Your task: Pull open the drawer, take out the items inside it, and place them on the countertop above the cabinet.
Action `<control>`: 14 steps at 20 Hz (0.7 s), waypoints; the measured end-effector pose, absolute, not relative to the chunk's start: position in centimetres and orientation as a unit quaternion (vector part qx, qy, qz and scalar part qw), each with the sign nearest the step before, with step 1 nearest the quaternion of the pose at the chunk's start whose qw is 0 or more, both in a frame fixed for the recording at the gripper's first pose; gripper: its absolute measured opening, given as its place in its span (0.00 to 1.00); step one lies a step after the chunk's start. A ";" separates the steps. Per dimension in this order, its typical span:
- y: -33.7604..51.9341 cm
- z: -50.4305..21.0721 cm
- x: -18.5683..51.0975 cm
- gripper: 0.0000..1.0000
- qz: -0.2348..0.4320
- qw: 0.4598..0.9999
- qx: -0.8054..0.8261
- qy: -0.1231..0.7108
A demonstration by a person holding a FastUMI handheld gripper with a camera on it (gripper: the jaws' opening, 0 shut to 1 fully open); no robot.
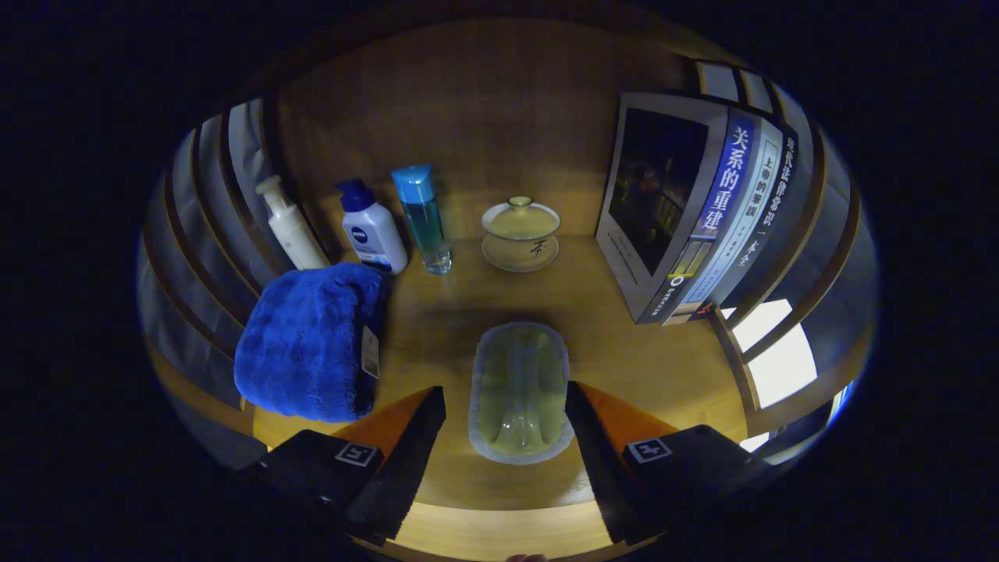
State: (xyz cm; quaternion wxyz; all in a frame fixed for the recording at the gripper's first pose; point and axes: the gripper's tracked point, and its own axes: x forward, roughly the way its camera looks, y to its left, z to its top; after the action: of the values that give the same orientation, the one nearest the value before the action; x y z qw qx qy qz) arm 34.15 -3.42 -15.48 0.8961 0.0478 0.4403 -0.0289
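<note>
Gripper-mounted fisheye looks down close over countertop.

The scene is dim and warm-toned, with the wooden counter brightest along its front edge and darkening toward the back wall. A soft shadow lies across the counter just beyond the clear oval dish, which looks hazy and slightly blurred. Bright white patches glare through the slats at the counter's right edge, blown out without detail. Fisheye distortion bends the slats and the books into curves. The gripper, its fingers spread apart either side of the dish, sits largely in shadow.
</note>
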 end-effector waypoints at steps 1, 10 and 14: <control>-3.2 -14.9 33.9 0.94 -0.026 0.900 0.059 0.431; -2.9 -9.2 27.0 0.98 -0.014 0.948 0.076 0.308; -2.7 -7.2 22.3 0.97 -0.008 0.966 0.054 0.255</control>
State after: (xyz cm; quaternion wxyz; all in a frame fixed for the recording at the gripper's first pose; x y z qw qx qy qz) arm 22.34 -2.67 -7.17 0.9655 0.0537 0.2545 -0.0077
